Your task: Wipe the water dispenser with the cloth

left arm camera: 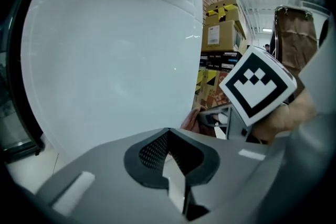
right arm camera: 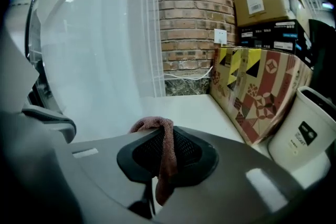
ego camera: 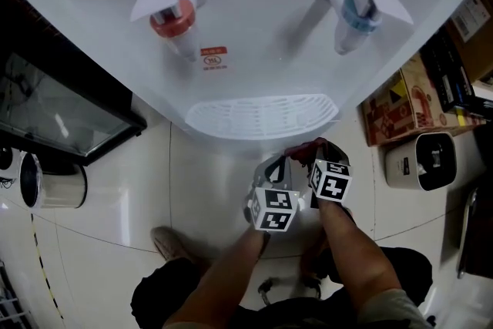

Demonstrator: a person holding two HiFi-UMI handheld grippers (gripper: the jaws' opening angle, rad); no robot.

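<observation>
Head view, steeply down: a person stands at the foot of a tall white plastic water dispenser. A red-capped tap sits at ten o'clock and a blue-capped tap at two o'clock, both above the slotted white drip tray.

Below the tray, at six o'clock, the two hand-held tools sit side by side. The left gripper has its jaws pressed together with nothing between them. In its own view the dispenser's pale front fills the frame from nine o'clock to twelve.

Just beside it, at its three o'clock, the right gripper is clamped on a reddish-brown terry cloth. The cloth is pinched between the black mesh pads. Its long axis runs from twelve to six along the jaws, with a folded hump poking out at the tips.

In the head view the dispenser lies at twelve o'clock from both tools, and the right one, carrying the cloth, looks the nearer to its lower front. In the right gripper view the white body stands from nine to eleven o'clock, while the jaws point past it toward the brick wall and stacked cardboard boxes at two o'clock. Whether the cloth touches the surface cannot be made out. A wipe would probably need the cloth's hump swung toward ten o'clock.
</observation>
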